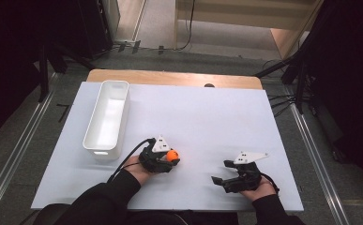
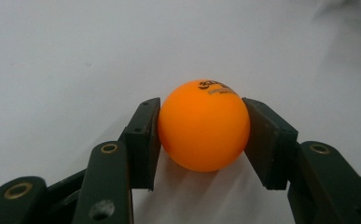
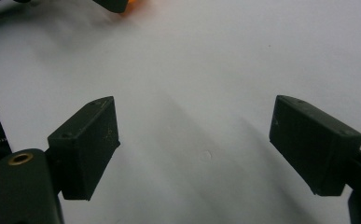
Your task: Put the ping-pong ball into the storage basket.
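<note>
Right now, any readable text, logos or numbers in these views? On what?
Orange ball, held between the left gripper pads: dark print in a few short lines near its top, too small and blurred to read; no word can be quoted.
White bin: no text to be seen.
White table: no text to be seen.
Right gripper, open over bare table: no markings to be seen.

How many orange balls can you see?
1. The orange ball sits squeezed between the jaws of the left gripper, near the front of the white table. The inside of the white bin looks empty, though its near end is partly hidden.
</note>
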{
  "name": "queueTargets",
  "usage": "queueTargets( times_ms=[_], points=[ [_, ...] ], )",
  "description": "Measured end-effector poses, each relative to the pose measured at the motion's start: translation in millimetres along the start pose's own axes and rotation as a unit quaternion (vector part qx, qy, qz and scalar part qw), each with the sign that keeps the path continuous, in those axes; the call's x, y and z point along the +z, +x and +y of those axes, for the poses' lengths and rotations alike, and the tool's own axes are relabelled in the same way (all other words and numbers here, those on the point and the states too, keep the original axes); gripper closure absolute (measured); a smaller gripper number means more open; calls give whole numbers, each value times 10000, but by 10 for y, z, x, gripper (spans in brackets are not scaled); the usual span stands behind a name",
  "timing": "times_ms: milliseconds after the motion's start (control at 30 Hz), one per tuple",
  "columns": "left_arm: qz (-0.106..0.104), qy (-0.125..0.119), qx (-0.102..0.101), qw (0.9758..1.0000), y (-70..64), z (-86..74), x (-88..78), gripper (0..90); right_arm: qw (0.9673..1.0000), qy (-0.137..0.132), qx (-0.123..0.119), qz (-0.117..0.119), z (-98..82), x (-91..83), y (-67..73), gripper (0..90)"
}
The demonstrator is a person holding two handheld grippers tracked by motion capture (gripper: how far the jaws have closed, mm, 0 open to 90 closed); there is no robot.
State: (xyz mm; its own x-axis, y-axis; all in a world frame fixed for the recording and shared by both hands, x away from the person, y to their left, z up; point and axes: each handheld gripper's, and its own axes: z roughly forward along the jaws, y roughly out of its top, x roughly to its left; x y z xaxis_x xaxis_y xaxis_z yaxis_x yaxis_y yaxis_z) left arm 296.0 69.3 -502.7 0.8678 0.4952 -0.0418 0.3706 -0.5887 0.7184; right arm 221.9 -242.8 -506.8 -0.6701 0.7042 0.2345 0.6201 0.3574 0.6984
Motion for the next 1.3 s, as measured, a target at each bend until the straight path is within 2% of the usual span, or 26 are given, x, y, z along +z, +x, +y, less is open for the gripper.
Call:
queueTargets(
  times_ms=[300,400,533,667,767,900,1033,1267,1300],
  points=[
    [-46,95,62,9999,27,20,10,502,10000,-15,-53,32,14,10,16,142],
    [-68,55,-17,10000,39,30,-7,502,10000,-9,-45,41,18,12,19,142],
    [-227,-18,-207,9995,82,42,-37,502,9999,-6,-57,88,22,22,16,142],
    [-223,-1,-171,9996,113,51,-62,502,10000,-28,-41,72,36,32,10,142],
    [-246,-9,-236,9994,127,62,-84,501,10000,-19,-66,71,36,36,9,142],
    [-236,-30,-223,9995,146,78,-111,501,10000,-14,-25,61,32,31,13,142],
    [-328,-52,-338,9989,183,90,-152,501,10000,-13,-31,56,31,30,11,142],
    [-378,-13,-280,9989,163,124,-187,502,10000,-10,-54,63,28,28,5,142],
    [-441,-12,-337,9985,162,130,-196,502,10000,-10,-54,63,28,28,5,142]
  ],
)
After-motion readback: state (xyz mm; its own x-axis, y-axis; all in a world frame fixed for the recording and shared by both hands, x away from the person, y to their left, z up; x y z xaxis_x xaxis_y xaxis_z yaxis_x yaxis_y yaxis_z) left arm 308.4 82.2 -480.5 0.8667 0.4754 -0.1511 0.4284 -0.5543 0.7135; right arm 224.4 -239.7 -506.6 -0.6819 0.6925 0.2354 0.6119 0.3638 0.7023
